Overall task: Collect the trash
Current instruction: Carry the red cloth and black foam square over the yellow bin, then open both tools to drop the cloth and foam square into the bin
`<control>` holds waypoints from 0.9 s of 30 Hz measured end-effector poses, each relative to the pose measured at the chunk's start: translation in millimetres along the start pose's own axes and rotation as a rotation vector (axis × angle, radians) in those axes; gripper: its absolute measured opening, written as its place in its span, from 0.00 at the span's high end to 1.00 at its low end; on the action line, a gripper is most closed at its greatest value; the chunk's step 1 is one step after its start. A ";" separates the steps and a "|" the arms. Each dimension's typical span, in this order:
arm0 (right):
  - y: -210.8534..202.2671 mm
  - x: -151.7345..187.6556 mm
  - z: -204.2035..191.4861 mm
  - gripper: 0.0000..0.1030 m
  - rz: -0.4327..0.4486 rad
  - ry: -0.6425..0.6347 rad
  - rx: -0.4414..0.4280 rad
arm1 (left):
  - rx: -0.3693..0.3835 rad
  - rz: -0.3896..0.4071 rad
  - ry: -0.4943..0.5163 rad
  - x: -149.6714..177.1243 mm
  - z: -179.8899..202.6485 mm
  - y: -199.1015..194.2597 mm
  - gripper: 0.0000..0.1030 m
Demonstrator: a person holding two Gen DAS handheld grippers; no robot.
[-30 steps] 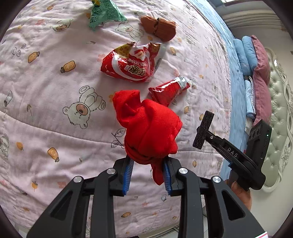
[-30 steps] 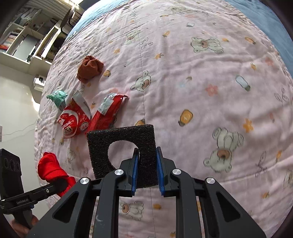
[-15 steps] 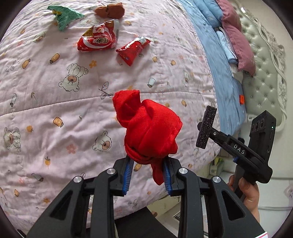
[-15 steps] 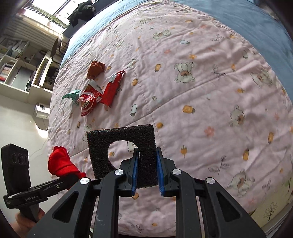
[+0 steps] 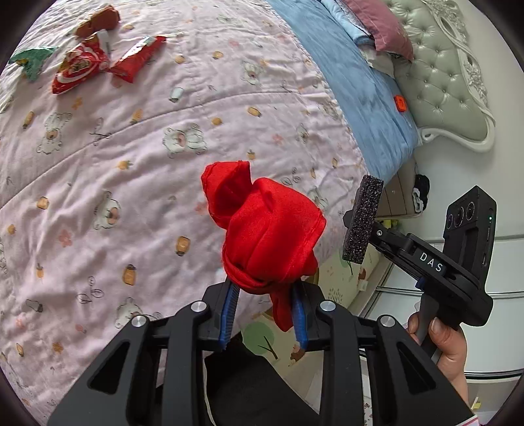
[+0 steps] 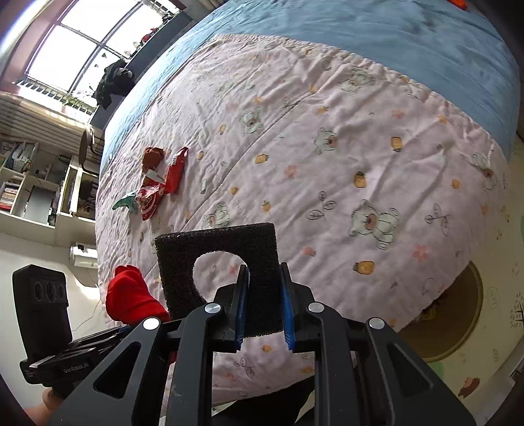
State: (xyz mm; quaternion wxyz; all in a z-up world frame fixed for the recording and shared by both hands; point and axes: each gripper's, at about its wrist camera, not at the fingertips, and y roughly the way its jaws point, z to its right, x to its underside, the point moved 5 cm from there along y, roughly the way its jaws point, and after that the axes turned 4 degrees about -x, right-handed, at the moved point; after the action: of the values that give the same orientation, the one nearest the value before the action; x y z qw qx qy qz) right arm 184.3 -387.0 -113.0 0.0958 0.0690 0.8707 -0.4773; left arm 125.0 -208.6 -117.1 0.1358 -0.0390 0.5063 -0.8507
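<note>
Red cloth (image 5: 267, 234), bunched, sat clamped in the left claw (image 5: 264, 316) in the left wrist view, held above the pink quilt (image 5: 131, 170) near the bed's edge. Far off on the quilt lay red wrappers (image 5: 80, 67), a green wrapper (image 5: 31, 60) and a brown wrapper (image 5: 98, 21). To the right, a hand (image 5: 447, 344) held the right claw, gripping black foam (image 5: 363, 219).

From the right wrist view, the right claw (image 6: 263, 306) pinched the holed black foam (image 6: 222, 262) narrowly; wrappers (image 6: 157, 183) lay well apart on the quilt (image 6: 327, 180).

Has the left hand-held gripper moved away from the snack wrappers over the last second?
Yes. The left hand-held gripper, shut on the red cloth, has pulled back toward the bed's edge; the wrappers now sit far off, top left.
</note>
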 end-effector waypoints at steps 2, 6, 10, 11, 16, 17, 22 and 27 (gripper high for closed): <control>-15.5 3.5 18.9 0.82 0.011 0.014 0.006 | 0.002 -0.019 0.024 6.2 20.3 11.6 0.71; -46.6 9.7 62.6 0.82 0.016 0.044 0.014 | 0.005 -0.049 0.049 20.7 62.6 39.0 0.71; -83.9 15.8 105.0 0.82 0.034 0.029 0.053 | 0.016 -0.080 0.069 38.5 108.8 72.4 0.71; -91.4 18.2 116.0 0.82 0.030 0.020 0.067 | 0.021 -0.090 0.075 43.8 120.8 81.5 0.71; -119.7 38.0 176.2 0.82 0.009 0.037 0.105 | 0.031 -0.155 0.107 70.3 174.1 131.3 0.71; -123.1 42.6 188.0 0.82 0.002 0.046 0.110 | 0.030 -0.173 0.110 76.0 183.3 142.8 0.71; -134.7 69.7 244.7 0.82 -0.005 0.120 0.119 | 0.004 -0.250 0.146 100.9 215.0 195.2 0.71; -123.6 94.4 296.4 0.82 -0.053 0.202 0.122 | -0.036 -0.304 0.163 115.5 226.0 239.5 0.71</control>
State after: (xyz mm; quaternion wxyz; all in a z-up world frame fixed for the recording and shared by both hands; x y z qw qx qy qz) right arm 96.3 -700.7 -189.8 -0.0092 0.0994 0.8467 -0.5226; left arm 106.0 -540.0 -224.7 -0.0368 -0.0483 0.5189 -0.8527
